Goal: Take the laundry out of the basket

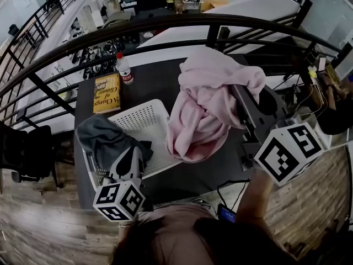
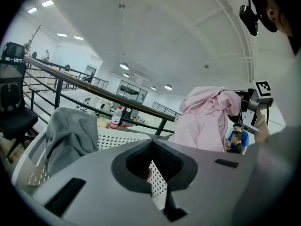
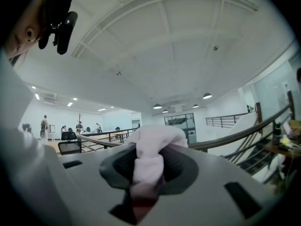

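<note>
A white perforated basket (image 1: 146,106) stands on the dark table (image 1: 154,81). A grey garment (image 1: 102,137) is heaped over its left side. My left gripper (image 1: 134,150) reaches into the basket beside that garment. Its jaws stand a little apart, and the basket wall (image 2: 117,138) shows through the gap; nothing is between them. My right gripper (image 1: 238,90) is shut on a pink garment (image 1: 204,109), held up to the right of the basket. The cloth hangs down over the basket's right edge and the table. In the right gripper view the pink garment (image 3: 150,140) fills the jaws.
A yellow book (image 1: 107,93) and a water bottle (image 1: 124,69) lie on the table behind the basket. A dark curved railing (image 1: 165,24) runs along the table's far side. A black chair (image 1: 27,153) stands at the left. Cables and a phone (image 1: 226,211) lie near the front edge.
</note>
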`<action>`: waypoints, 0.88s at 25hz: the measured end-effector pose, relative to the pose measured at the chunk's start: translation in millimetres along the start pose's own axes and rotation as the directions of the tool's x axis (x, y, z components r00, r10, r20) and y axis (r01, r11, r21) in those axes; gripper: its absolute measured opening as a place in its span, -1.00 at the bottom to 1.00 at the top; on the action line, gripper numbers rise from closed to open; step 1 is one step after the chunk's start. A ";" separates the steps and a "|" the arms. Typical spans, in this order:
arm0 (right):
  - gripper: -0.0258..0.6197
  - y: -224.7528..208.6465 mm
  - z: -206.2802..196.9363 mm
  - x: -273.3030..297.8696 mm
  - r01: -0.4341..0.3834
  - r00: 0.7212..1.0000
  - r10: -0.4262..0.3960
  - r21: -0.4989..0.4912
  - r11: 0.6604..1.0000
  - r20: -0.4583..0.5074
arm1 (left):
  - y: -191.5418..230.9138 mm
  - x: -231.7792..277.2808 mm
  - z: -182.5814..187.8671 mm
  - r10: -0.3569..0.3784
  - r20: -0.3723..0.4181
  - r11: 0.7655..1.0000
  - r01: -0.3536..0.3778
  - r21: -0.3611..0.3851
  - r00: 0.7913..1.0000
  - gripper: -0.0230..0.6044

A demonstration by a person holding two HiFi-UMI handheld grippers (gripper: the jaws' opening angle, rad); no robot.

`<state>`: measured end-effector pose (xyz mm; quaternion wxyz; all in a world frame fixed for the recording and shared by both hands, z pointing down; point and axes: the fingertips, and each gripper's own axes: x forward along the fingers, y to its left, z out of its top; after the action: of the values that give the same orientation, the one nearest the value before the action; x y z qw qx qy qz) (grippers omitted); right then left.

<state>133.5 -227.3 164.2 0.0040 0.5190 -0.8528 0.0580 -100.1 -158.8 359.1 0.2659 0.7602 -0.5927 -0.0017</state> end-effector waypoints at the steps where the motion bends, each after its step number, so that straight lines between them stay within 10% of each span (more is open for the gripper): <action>1: -0.59 -4.3 0.5 -3.4 0.014 1.000 -0.014 0.002 1.000 0.002 | -3.3 1.7 0.0 -0.010 -0.003 1.000 0.010 0.004 1.000 -0.93; 22: -0.60 -114.8 -75.1 -80.2 0.397 0.905 -0.393 -0.009 0.918 -0.160 | -51.8 34.6 -23.8 -0.160 -0.124 0.982 0.171 0.078 0.979 -0.93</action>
<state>268.2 -200.8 244.2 0.0775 0.6746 -0.7262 0.1073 -35.6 -172.4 369.3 0.2653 0.8168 -0.5102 0.0469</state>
